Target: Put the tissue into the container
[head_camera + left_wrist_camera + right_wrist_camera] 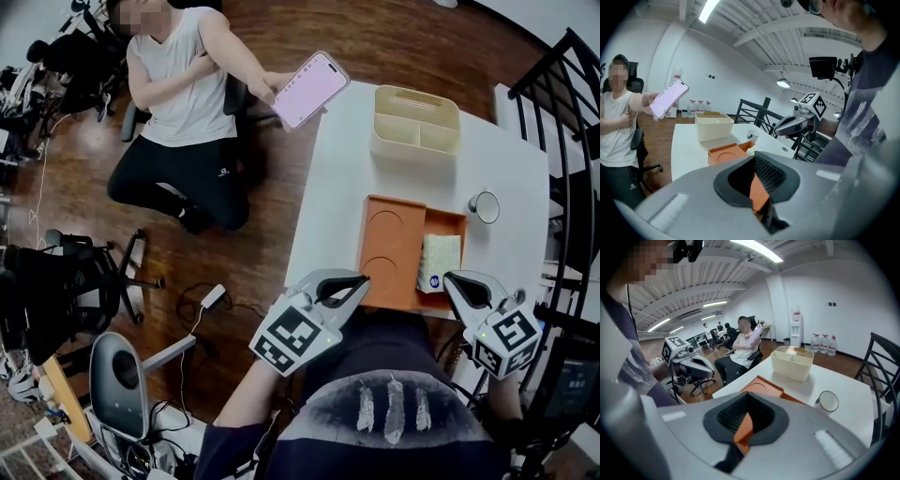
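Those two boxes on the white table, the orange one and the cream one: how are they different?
The orange tray is shallow; the cream container has taller walls. The orange tray lies at the near edge of the table, the cream container farther off. The orange tray holds a tissue pack; the cream container shows none. Both have compartments.

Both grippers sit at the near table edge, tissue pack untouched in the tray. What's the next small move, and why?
Probably open the right gripper and ease it forward over the tissue pack. Its jaws are together and empty, and the pack lies just ahead of it in the orange tray's right compartment; the cream container stands farther back on the table.
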The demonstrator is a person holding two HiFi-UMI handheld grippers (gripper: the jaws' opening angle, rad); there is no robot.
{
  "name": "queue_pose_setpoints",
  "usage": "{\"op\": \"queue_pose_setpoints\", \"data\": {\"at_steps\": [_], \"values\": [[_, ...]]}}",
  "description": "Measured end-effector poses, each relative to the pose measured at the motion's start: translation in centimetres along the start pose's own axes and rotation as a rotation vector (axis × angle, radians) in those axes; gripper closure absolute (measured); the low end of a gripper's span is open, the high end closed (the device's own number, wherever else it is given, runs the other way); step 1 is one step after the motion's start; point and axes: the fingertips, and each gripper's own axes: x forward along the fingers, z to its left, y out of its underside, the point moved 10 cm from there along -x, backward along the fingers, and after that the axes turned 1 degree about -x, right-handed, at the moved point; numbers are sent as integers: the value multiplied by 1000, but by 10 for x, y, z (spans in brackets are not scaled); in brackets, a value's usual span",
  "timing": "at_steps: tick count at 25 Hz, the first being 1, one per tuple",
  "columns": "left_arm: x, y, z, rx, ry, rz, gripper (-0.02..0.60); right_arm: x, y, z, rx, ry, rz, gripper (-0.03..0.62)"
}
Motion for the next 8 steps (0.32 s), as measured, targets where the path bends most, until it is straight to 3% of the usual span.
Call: {"op": "queue_pose_setpoints", "data": {"at_steps": [8], "values": [[-3, 8, -5, -30, 1, 1, 568, 3, 3, 4, -12, -16, 39, 591]]}}
